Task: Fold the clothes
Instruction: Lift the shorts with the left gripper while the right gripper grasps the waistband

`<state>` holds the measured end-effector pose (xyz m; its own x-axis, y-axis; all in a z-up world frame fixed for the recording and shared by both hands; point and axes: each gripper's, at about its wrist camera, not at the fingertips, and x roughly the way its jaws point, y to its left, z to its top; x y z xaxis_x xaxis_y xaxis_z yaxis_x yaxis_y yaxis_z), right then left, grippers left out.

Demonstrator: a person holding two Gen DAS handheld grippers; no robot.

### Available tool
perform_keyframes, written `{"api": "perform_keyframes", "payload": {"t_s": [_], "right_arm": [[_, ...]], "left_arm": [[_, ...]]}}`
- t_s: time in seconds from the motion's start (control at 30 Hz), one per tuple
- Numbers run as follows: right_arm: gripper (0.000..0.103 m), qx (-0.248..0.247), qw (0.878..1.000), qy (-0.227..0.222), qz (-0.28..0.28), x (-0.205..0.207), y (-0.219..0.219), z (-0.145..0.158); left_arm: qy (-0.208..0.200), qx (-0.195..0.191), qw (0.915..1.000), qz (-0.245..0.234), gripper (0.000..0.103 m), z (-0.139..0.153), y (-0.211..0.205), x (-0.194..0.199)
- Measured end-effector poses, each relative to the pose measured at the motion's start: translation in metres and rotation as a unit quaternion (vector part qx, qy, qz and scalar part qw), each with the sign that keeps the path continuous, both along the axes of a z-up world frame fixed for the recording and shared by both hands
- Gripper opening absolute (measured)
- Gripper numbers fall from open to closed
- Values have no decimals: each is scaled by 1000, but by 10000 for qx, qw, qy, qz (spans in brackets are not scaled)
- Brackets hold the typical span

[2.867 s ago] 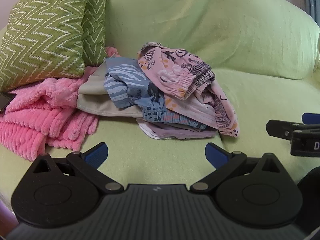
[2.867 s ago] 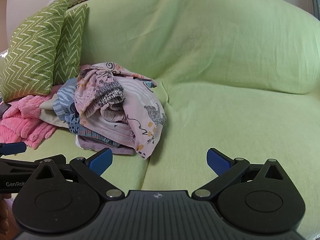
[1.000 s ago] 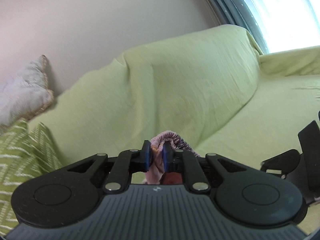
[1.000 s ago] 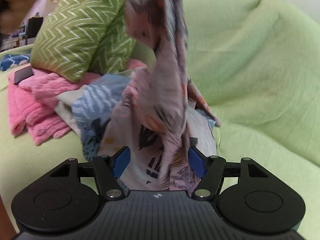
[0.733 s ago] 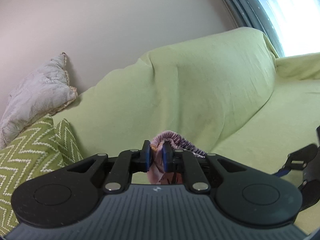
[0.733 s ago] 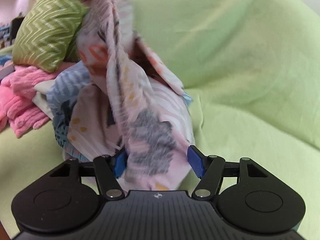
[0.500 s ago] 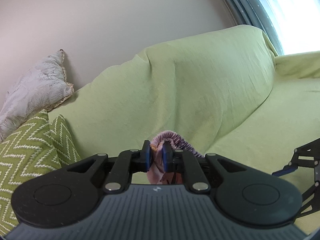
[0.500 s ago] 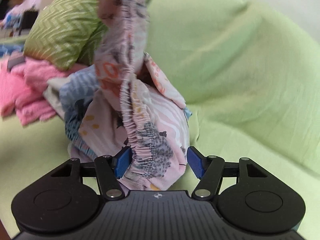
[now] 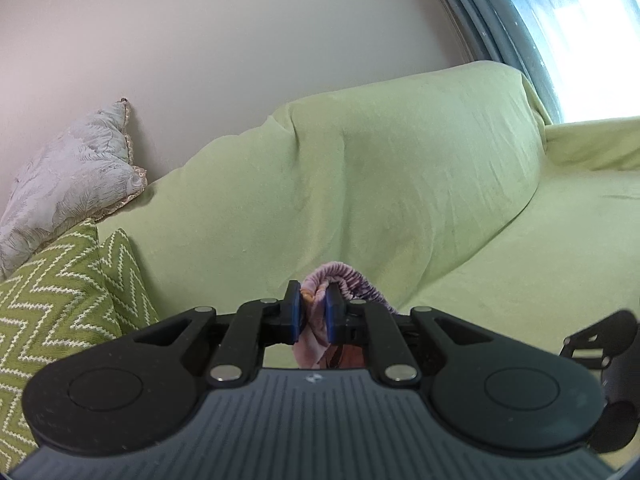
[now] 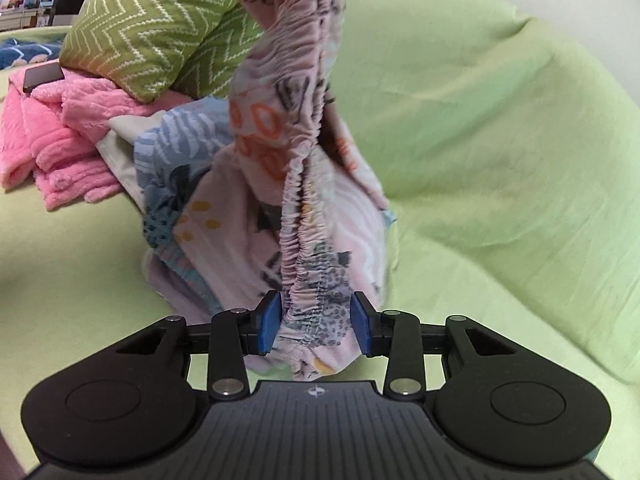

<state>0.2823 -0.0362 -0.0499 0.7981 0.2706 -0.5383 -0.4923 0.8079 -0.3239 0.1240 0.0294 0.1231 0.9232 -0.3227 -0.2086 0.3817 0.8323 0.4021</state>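
Note:
My left gripper [image 9: 313, 316] is shut on the elastic waistband of the pink patterned shorts [image 9: 340, 280] and holds them up in the air. In the right wrist view the shorts [image 10: 288, 128] hang down from above. Their gathered waistband runs down between the blue pads of my right gripper [image 10: 314, 326]. The right jaws are partly closed around the fabric with a gap still between pad and cloth. The pile of other clothes [image 10: 168, 152] lies on the sofa behind the shorts.
A green sofa [image 10: 500, 140] fills both views. Green zigzag cushions [image 10: 152, 20] and a pink fluffy blanket [image 10: 60, 128] with a dark phone [image 10: 42, 76] on it lie at the left. A grey cushion [image 9: 68, 184] leans on the wall. A window [image 9: 580, 32] is at right.
My left gripper took the shorts from the pile and lifted them high. My right gripper moved up to the hanging waistband and its jaws have narrowed around it.

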Motion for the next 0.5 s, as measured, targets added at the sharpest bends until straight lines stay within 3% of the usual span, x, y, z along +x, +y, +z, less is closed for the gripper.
{"api": "perform_keyframes", "payload": {"t_s": [0.07, 0.13, 0.17, 0.27, 0.4, 0.5], "right_arm": [[47, 160, 9997, 92, -173, -3, 4, 1], [66, 511, 9976, 235, -410, -6, 7, 2], [68, 738, 9953, 343, -530, -8, 8, 1], [66, 1090, 9907, 598, -549, -8, 17, -6], [60, 822, 9940, 571, -438, 0, 27, -16], [57, 1237, 9887, 522, -667, 7, 10, -10]], "left_arm": [[21, -50, 10000, -54, 10, 1, -2, -2], [50, -122, 9998, -113, 10, 3, -5, -3], [63, -158, 9998, -136, 10, 4, -6, -4], [54, -158, 9997, -201, 10, 6, -11, -5], [61, -264, 9994, -237, 10, 12, -10, -5], [99, -414, 9988, -255, 10, 17, -8, -3]]}}
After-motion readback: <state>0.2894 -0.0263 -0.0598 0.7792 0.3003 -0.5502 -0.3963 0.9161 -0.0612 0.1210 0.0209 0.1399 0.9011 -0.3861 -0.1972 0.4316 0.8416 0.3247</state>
